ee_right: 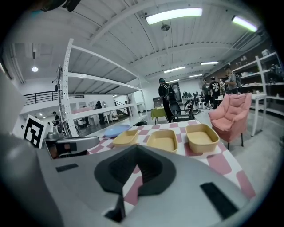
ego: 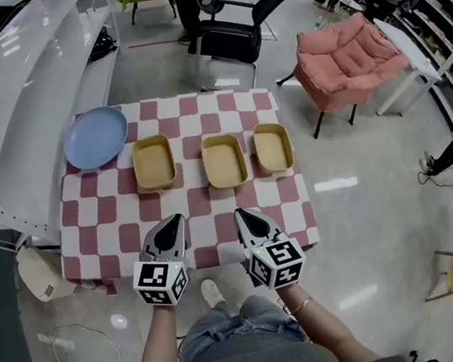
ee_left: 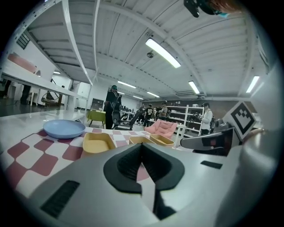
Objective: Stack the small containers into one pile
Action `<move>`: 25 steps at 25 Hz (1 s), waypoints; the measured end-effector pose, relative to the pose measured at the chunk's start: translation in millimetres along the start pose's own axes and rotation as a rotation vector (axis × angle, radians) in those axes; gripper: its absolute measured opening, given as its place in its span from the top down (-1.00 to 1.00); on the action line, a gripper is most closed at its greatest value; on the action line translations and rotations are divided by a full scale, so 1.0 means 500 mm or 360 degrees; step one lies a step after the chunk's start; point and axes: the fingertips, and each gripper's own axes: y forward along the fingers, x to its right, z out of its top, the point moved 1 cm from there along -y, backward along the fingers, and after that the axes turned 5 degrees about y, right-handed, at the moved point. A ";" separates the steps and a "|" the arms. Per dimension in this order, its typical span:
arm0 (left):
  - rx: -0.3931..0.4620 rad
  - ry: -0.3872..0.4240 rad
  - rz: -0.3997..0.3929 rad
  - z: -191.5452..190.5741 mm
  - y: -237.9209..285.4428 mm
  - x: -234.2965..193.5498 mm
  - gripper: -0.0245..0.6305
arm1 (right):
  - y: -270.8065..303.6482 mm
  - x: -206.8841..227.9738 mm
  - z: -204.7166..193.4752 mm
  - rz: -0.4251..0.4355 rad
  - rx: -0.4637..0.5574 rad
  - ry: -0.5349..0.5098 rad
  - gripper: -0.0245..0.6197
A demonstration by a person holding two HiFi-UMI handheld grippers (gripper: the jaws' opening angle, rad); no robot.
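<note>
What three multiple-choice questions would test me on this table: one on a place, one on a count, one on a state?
1. Where is the blue plate?
A. On the table, left of the row of containers
B. Between two containers
C. Inside a container

2. How many yellow containers are on the table?
A. Two
B. Three
C. Five

3. How do the containers lie?
A. All in one pile
B. Two stacked, one apart
C. Each apart, side by side

Answers:
1 A, the plate sits at the far left corner, beside the leftmost container.
2 B, three show in one row.
3 C, bare table shows between them.
</note>
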 end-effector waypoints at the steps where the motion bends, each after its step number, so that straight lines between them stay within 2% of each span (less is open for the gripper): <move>1: -0.0007 -0.0010 -0.0010 -0.002 0.005 -0.003 0.87 | 0.001 0.002 -0.002 -0.0014 -0.0003 0.0001 0.89; 6: -0.0063 0.0001 -0.0008 -0.027 0.020 -0.016 0.87 | 0.003 0.019 -0.018 -0.0095 -0.0043 0.0011 0.89; 14: -0.0106 -0.0050 0.0101 -0.052 0.011 -0.066 0.87 | 0.007 0.030 -0.022 -0.0134 -0.0066 0.0018 0.89; 21: -0.0157 -0.0032 0.0242 -0.063 -0.001 -0.128 0.87 | 0.065 0.000 -0.004 0.0011 -0.0070 -0.0015 0.89; 25: -0.0177 -0.0073 0.0328 -0.066 -0.001 -0.172 0.87 | 0.117 -0.032 0.009 0.0130 -0.0087 -0.0047 0.89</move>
